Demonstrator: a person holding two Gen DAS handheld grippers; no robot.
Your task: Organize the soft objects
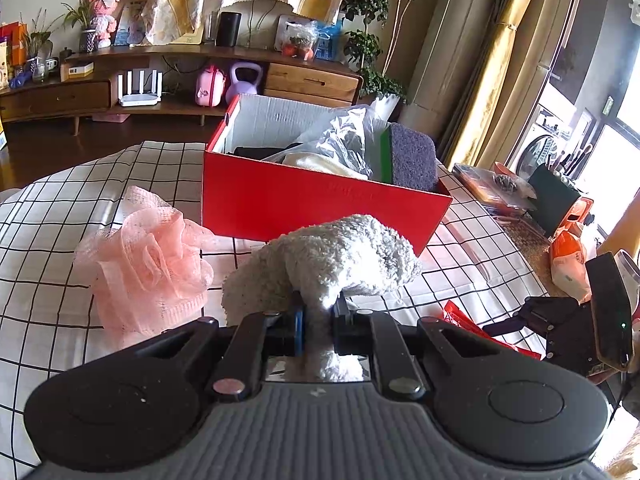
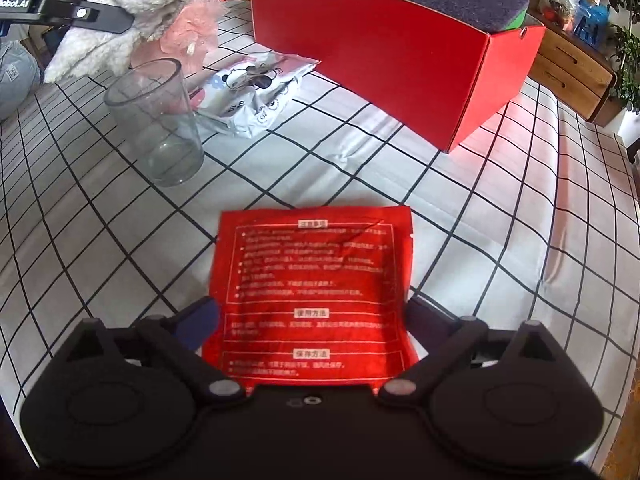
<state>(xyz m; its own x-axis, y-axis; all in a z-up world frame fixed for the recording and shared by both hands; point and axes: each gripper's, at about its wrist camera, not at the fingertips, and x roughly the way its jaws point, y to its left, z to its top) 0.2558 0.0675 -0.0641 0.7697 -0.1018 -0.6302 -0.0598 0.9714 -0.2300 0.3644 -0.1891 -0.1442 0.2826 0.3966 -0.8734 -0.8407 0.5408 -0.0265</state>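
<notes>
- Two grippers are over a table covered in a white, black-gridded cloth (image 2: 360, 168).
- The left gripper (image 1: 318, 318), low in the middle of the left wrist view, is clamped on a white fluffy towel (image 1: 340, 256); the towel bunches up above the fingertips and a strip of it hangs down between them.
- In the right wrist view the same towel shows in the upper left corner, held clear of the cloth.
- The right gripper (image 2: 312, 316) has its fingers spread wide, one on each side of a flat red packet (image 2: 312, 288) printed with white text; whether the fingers touch the packet's edges is hard to tell.
- A red box (image 1: 304, 200) stands in the centre of the left wrist view, just beyond the towel. Inside it are a purple sponge with a green edge (image 1: 412, 156), crumpled clear plastic (image 1: 344, 136) and some pale cloth.
- A pink mesh bath puff (image 1: 148, 264) lies on the cloth left of centre, beside the towel.
- An upright clear glass (image 2: 160, 120) stands at the left of the right wrist view, with a white cartoon-printed pouch (image 2: 256, 92) just beside it.
</notes>
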